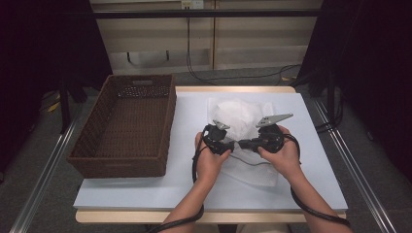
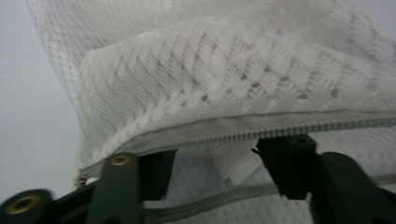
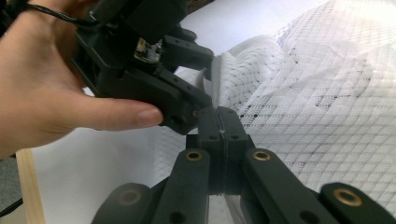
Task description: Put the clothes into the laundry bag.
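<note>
A white mesh bag (image 1: 241,121) lies on the pale table top (image 1: 189,189), a little right of the middle of the high view. Its long way runs from the top of the picture down toward the person, and it leans a bit to the right at the near end. The far end is puffed up and lumpy. The near end lies flat.

Both hands meet over the middle of the bag. The left gripper (image 1: 227,146) and the right gripper (image 1: 243,143) point at each other, tip to tip, almost touching.

In the left gripper view, the bag's grey zipper (image 2: 261,133) runs across the picture from lower left to right, rising a little. It is unzipped, and the upper mesh edge is lifted off the lower one. The left gripper's jaws stand apart, with one tip up against the zipper edge. They are not squeezing anything.

In the right gripper view, the right gripper (image 3: 219,126) has its jaws pressed tight together on a thin bit of the bag's edge. The left gripper (image 3: 205,79) sits in the upper left there, with its jaws apart.

A brown woven basket (image 1: 92,145) sits at the left of the table, just beside the bag.
</note>
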Available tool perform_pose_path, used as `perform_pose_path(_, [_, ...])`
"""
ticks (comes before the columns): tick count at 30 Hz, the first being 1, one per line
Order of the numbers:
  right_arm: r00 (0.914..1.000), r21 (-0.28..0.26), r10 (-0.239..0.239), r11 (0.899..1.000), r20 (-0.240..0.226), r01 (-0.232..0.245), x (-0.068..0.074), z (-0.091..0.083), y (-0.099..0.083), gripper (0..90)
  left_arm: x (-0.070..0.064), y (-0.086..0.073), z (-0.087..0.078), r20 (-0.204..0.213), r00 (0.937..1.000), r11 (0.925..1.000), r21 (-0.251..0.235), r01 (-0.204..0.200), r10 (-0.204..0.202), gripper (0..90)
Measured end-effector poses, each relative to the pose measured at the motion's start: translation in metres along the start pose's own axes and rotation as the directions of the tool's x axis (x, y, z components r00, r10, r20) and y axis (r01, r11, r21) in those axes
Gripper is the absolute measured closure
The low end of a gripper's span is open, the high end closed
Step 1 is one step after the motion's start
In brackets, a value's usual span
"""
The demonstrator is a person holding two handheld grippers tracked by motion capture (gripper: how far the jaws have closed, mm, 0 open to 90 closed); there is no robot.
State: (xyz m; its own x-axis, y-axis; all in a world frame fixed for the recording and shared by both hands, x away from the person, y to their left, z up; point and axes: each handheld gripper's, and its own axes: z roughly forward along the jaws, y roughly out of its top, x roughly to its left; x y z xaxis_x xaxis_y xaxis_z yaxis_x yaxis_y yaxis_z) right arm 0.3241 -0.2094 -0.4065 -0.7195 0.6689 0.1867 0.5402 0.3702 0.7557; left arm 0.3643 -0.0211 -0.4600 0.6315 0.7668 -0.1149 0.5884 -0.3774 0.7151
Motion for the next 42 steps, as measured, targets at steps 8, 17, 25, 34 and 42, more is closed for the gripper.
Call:
perform_pose_path(8, [1.0, 0.001, 0.004, 1.0, -0.003, -0.004, -0.001, 0.0, 0.0, 90.0, -0.006, -0.009, -0.02, -0.001, 0.9986, 0.9958, 0.075, -0.053, 0.053, 30.1])
perform_pose_path(17, [1.0, 0.013, 0.005, 1.0, 0.001, -0.005, 0.0, 0.002, -0.001, 90.0, -0.007, -0.03, -0.018, 0.037, 0.9975, 0.9838, 0.166, -0.066, 0.061, 33.1])
perform_pose_path(25, [1.0, 0.014, 0.004, 1.0, 0.001, -0.004, 0.0, 0.003, -0.001, 90.0, -0.013, -0.033, -0.017, -0.003, 0.9919, 0.9761, 0.178, -0.124, 0.127, 39.8])
perform_pose_path(34, [1.0, 0.013, 0.002, 1.0, 0.002, -0.002, 0.001, 0.002, -0.001, 90.0, -0.018, -0.028, -0.022, 0.004, 0.9919, 0.9665, 0.224, -0.125, 0.127, 72.8])
perform_pose_path(42, [1.0, 0.022, -0.009, 1.0, 0.003, 0.009, -0.001, -0.003, -0.003, 90.0, -0.013, -0.035, -0.038, 0.134, 0.9905, 0.9555, 0.295, -0.013, -0.028, 89.0])
